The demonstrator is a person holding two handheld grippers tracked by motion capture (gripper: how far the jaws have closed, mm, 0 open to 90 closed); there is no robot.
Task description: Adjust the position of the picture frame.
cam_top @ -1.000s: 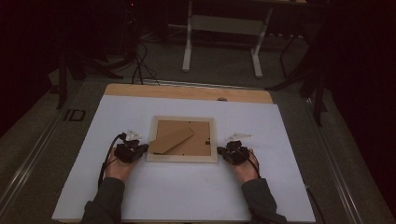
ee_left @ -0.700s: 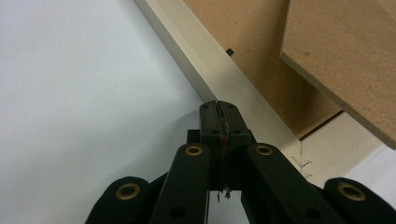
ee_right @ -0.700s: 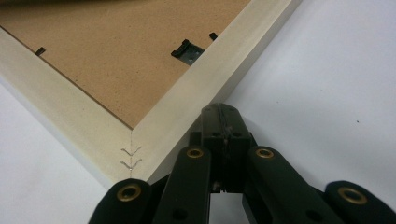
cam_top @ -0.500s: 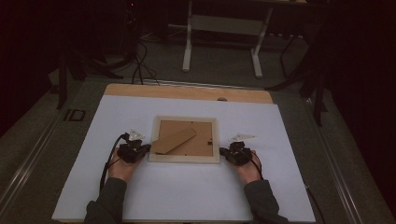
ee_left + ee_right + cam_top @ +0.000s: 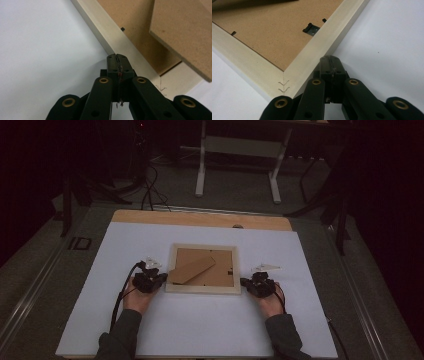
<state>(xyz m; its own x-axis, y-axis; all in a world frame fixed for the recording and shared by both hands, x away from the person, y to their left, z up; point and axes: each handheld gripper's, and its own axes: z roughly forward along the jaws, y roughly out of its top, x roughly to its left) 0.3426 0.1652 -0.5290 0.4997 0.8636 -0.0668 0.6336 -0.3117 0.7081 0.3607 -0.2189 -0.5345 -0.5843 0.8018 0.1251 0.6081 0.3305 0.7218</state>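
While both pairs of jaws were pressed together with nothing between them, the left gripper (image 5: 159,280) rested its tips against the outer edge of the picture frame (image 5: 202,289), and the right gripper (image 5: 248,283) did the same on the opposite side, just above the frame's near corner. The frame lay face down on the white surface (image 5: 200,330) between the two grippers, its pale wooden rail (image 5: 117,41) directly ahead of the left tips and its stapled corner joint (image 5: 283,86) just left of the right ones. Beyond the rail sat the brown fibreboard backing (image 5: 269,32), held by small black clips (image 5: 310,28), and the easel stand (image 5: 185,35) jutted over it on the left gripper's side. The frame looked light and stiff, the wood smooth enough to slide on the surface; any glass beneath would be fragile, though none was visible. The rails seemed the safest hold, gripped across their width from opposite sides; the thin backing and hinged stand would probably flex or swing.
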